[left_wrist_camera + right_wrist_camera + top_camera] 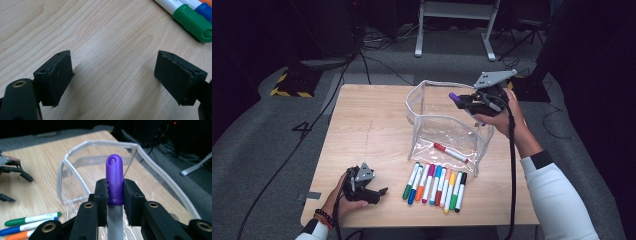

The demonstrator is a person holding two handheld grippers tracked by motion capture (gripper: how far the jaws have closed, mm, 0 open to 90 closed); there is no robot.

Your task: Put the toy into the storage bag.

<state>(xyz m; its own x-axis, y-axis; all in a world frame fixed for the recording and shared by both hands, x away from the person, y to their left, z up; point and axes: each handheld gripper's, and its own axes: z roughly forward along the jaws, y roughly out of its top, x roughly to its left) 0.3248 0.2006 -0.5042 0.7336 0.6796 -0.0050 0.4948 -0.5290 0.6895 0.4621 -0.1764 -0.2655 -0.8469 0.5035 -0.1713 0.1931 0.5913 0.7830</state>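
Light wooden table (362, 130) standing on grey carpet in a dim room; black cables cross the floor beyond the table, where a white metal frame (457, 25) stands, and a yellow-and-black striped base (292, 85) sits off the table's far left corner. Landmark: clear plastic pouch (447, 125) with a white zip rim, standing open on the table's right half. Inside the pouch, on its floor, lies a red-capped marker (451, 152). Just in front of the pouch, on the person's side, a row of capped markers (434, 186) lies side by side on the wood, the green marker (410, 182) at the row's left end and a black-capped one at its right. Right gripper (462, 101) held above the pouch's far right rim, its jaws pinching a purple-capped marker (114, 180) just below the cap; the cap points over the pouch mouth. Left gripper (381, 192) rests low at the table's near edge, left of the row and well apart from the pouch, jaws spread with bare wood between them, possibly touching the surface.
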